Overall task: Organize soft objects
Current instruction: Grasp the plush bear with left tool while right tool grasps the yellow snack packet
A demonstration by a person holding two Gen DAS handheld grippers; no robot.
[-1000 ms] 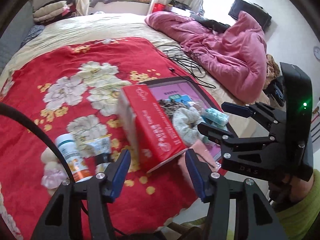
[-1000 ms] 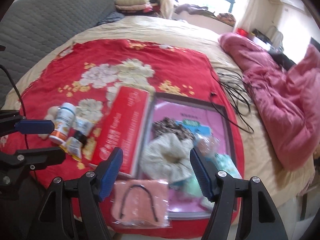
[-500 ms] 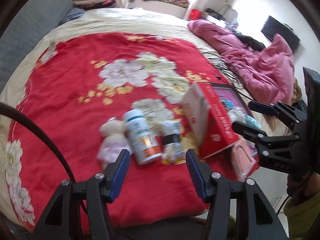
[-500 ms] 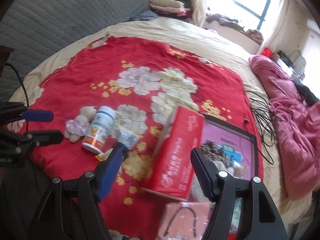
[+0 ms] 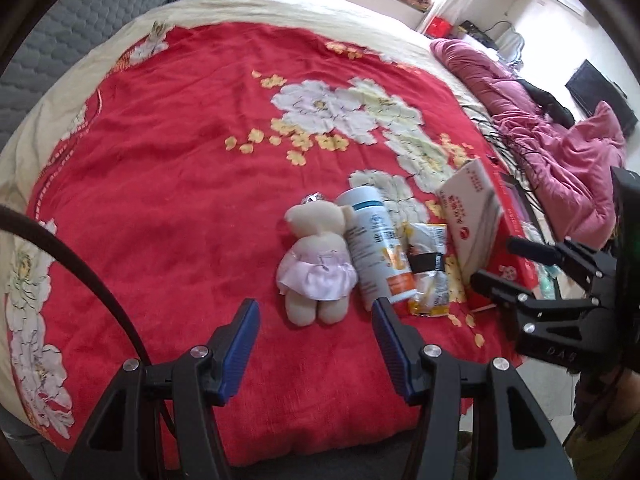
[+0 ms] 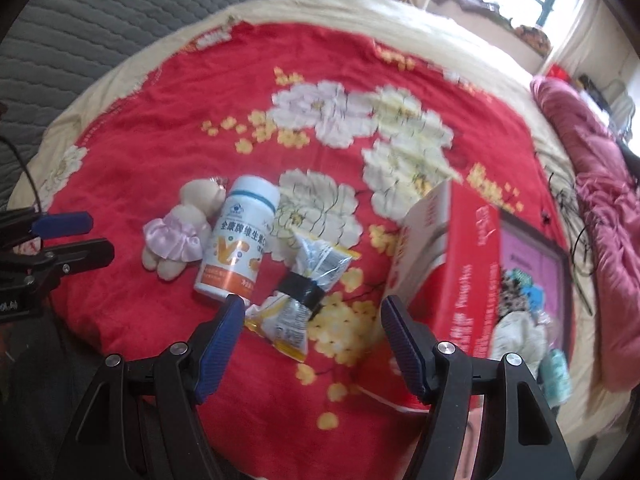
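A small plush bear in a pink skirt (image 5: 316, 256) (image 6: 182, 226) lies on the red flowered blanket (image 5: 180, 184). A white bottle (image 5: 376, 248) (image 6: 238, 236) lies against its right side, then a crumpled snack packet with a black band (image 5: 428, 272) (image 6: 304, 284). My left gripper (image 5: 314, 316) hovers open just short of the bear's feet, nothing between its fingers. My right gripper (image 6: 312, 312) stands open over the packet's near end without touching it. Each gripper also shows at the edge of the other view.
A red carton (image 5: 476, 224) (image 6: 448, 268) stands right of the packet. Behind it a dark tray (image 6: 532, 264) holds scrunchies and other soft items. Black cables (image 5: 504, 144) and a pink quilt (image 5: 560, 160) lie further right. The bed's near edge runs just below the grippers.
Both grippers swung left from the tray and carton toward the bear, bottle and packet, and came lower. Their openings look unchanged. Nothing was picked up.
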